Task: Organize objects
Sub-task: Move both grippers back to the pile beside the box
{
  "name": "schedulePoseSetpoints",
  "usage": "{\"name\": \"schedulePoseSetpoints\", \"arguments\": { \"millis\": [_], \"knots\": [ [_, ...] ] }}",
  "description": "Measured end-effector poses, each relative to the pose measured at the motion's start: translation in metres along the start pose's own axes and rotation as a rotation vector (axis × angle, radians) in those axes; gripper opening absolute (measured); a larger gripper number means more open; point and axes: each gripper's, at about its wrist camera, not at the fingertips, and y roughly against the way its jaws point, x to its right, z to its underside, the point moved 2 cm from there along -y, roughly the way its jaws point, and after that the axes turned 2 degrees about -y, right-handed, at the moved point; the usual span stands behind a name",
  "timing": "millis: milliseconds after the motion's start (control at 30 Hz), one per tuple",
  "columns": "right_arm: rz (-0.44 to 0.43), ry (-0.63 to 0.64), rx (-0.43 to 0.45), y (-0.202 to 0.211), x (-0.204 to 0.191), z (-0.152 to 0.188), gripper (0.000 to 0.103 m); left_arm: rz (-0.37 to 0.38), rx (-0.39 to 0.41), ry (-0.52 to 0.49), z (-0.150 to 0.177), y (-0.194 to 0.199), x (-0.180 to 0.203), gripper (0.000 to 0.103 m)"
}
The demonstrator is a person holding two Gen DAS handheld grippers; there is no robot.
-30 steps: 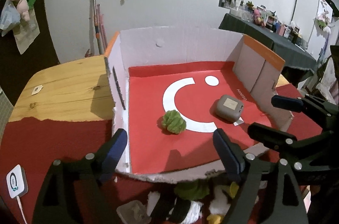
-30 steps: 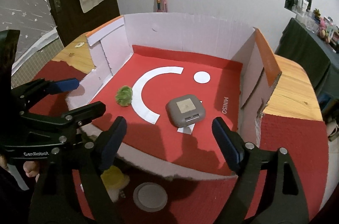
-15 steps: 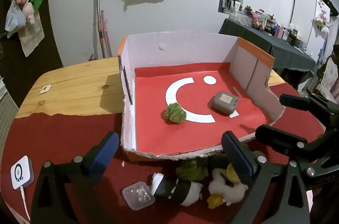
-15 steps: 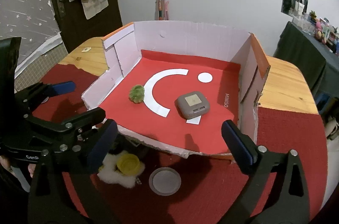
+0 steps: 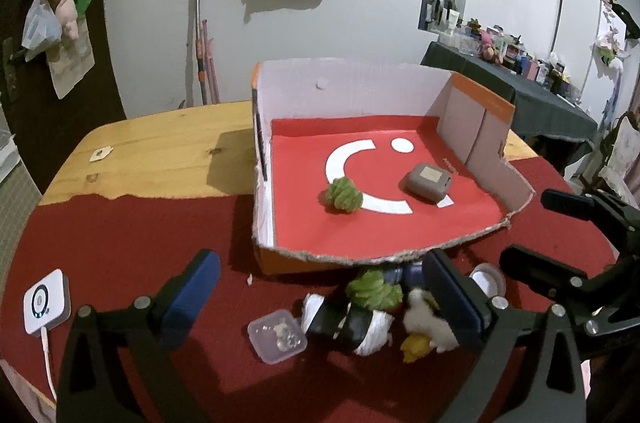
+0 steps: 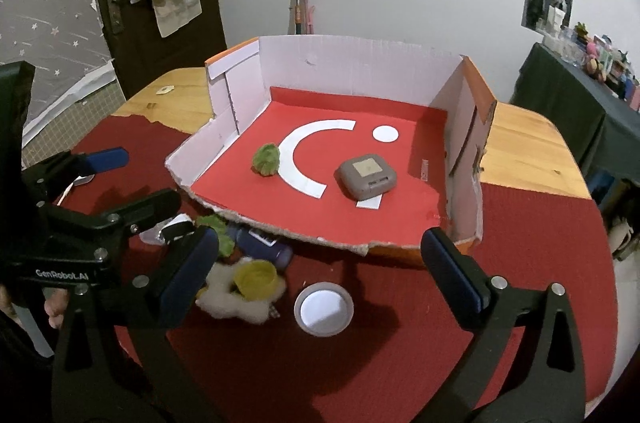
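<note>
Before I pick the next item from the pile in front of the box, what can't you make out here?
- Dark bottle: right wrist view, half under the box's torn front edge.
- Clear case contents: left wrist view, too small.
- White fluffy toy: left wrist view, partly behind a left claw finger.

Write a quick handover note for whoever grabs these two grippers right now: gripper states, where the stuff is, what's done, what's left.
Left gripper: open, empty, above the pile in front of the box.
Right gripper: open, empty, over the red mat near the round tin.
Done: one green fuzzy ball and the grey square case lie inside the cardboard box.
Left, all outside at the box's torn front edge: second green fuzzy ball, black-and-white roll, clear plastic container, white fluffy toy with the yellow piece, dark blue item, round tin.
The white device on its cable sits far left.
</note>
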Motion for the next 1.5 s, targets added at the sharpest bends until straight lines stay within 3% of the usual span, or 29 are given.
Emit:
{"name": "schedulePoseSetpoints", "arguments": {
  "millis": [733, 967, 1067, 1233, 1500],
  "knots": [
    [0.006, 0.016, -0.027, -0.001, -0.018, 0.044, 0.103, 0.003, -0.072, 0.020, 0.044, -0.004, -0.001, 0.103],
    [0.032, -0.010, -0.054, -0.008, -0.007, 0.054, 0.103, -0.024, -0.082, 0.046, 0.054, -0.007, -0.011, 0.102],
    [0.058, -0.045, -0.065, -0.010, 0.006, 0.058, 0.102, -0.036, -0.087, 0.056, 0.057, -0.009, -0.018, 0.098],
    [0.078, -0.074, -0.087, -0.015, 0.018, 0.063, 0.083, -0.043, -0.107, 0.059, 0.061, -0.015, -0.026, 0.090],
    [0.077, -0.066, -0.103, -0.027, 0.018, 0.064, 0.068, -0.041, -0.109, 0.077, 0.061, -0.022, -0.034, 0.082]
  ]
}}
